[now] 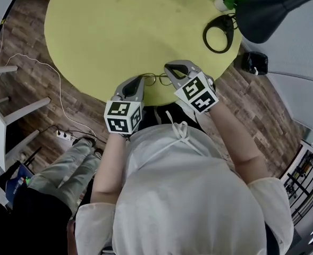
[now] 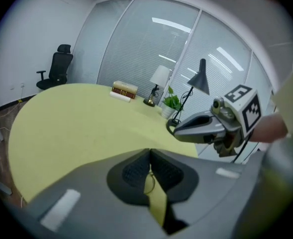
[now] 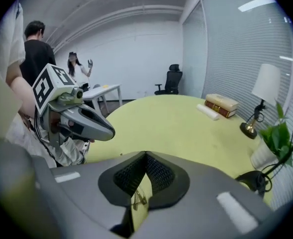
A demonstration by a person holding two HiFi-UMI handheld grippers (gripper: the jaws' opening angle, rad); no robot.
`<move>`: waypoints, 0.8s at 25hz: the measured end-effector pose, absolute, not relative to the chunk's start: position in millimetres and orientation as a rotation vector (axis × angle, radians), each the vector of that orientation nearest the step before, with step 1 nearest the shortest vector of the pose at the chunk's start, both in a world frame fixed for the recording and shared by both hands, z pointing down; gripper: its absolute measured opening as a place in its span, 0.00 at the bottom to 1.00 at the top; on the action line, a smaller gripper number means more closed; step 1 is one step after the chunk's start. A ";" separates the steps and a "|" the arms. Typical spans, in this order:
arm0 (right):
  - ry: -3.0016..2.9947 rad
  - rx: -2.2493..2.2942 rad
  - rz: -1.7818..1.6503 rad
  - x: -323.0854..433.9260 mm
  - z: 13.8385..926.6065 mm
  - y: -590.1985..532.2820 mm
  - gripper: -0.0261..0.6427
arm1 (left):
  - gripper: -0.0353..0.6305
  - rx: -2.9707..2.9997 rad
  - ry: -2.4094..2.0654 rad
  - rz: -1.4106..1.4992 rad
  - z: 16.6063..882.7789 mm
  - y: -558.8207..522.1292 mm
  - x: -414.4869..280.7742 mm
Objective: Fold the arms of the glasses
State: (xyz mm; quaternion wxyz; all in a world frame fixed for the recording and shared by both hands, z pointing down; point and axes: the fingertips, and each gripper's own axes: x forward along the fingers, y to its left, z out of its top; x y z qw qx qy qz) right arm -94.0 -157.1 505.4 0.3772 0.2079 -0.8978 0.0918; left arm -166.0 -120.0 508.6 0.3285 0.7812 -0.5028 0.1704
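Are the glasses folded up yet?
Nothing looks finished so far. The left gripper and right gripper each pinch the glasses by the table's near edge. Whether an arm is folded is too small to tell; the folding probably remains.

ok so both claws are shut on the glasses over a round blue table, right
Not blue: the head view shows the round table is yellow-green. The left claw and the right claw are indeed shut on the glasses.
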 end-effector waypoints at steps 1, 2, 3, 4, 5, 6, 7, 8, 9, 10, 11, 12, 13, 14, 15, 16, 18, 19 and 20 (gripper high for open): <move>-2.318 0.580 0.234 -90.3 494.2 -158.9 0.04 | 0.06 2.078 -1.336 0.429 495.0 -124.1 -167.2; -2.340 0.627 0.226 -86.6 482.9 -160.3 0.04 | 0.06 2.116 -1.357 0.412 480.6 -127.8 -168.2; -2.362 0.673 0.218 -82.8 471.8 -161.2 0.04 | 0.06 2.153 -1.381 0.394 465.9 -131.0 -169.1; -2.384 0.719 0.219 -78.8 460.9 -161.7 0.04 | 0.06 2.186 -1.403 0.374 451.6 -133.5 -169.7; -2.408 0.766 0.228 -74.6 450.4 -161.7 0.04 | 0.06 2.213 -1.421 0.352 438.2 -135.5 -170.0; -2.430 0.813 0.243 -70.4 440.5 -161.6 0.04 | 0.06 2.236 -1.437 0.328 425.6 -137.1 -169.9; -2.448 0.859 0.254 -66.3 431.5 -161.2 0.04 | 0.06 2.258 -1.449 0.306 413.8 -138.2 -169.7; -2.460 0.902 0.259 -62.6 423.5 -160.6 0.04 | 0.06 2.283 -1.462 0.289 402.6 -139.0 -169.5; -2.468 0.938 0.257 -59.4 416.9 -159.8 0.04 | 0.06 2.313 -1.479 0.277 391.8 -139.4 -169.2; -2.472 0.966 0.251 -56.9 411.5 -158.9 0.04 | 0.06 2.346 -1.500 0.268 381.4 -139.8 -168.8; -2.477 0.986 0.245 -55.1 406.9 -157.9 0.03 | 0.06 2.379 -1.523 0.260 371.7 -140.2 -168.3; -2.484 1.001 0.242 -53.9 402.8 -157.2 0.03 | 0.06 2.405 -1.543 0.247 362.9 -140.8 -168.0; -2.493 1.014 0.238 -52.9 398.4 -157.0 0.03 | 0.06 2.423 -1.557 0.227 355.1 -141.9 -167.8; -2.501 1.030 0.232 -51.9 393.6 -157.4 0.03 | 0.06 2.435 -1.567 0.205 348.2 -143.2 -167.7; -2.509 1.047 0.222 -50.6 388.6 -158.2 0.03 | 0.06 2.445 -1.574 0.186 342.3 -144.8 -167.4; -2.516 1.064 0.211 -49.0 383.7 -159.2 0.03 | 0.06 2.454 -1.580 0.175 337.6 -146.4 -166.8; -2.525 1.085 0.195 -45.9 376.1 -159.4 0.03 | 0.06 2.468 -1.597 0.175 331.7 -148.2 -165.6; -2.527 1.090 0.188 -44.7 373.3 -158.3 0.03 | 0.06 2.468 -1.607 0.180 330.4 -148.1 -165.4; -2.529 1.093 0.179 -44.0 370.9 -157.0 0.03 | 0.06 2.464 -1.614 0.184 330.0 -147.4 -165.6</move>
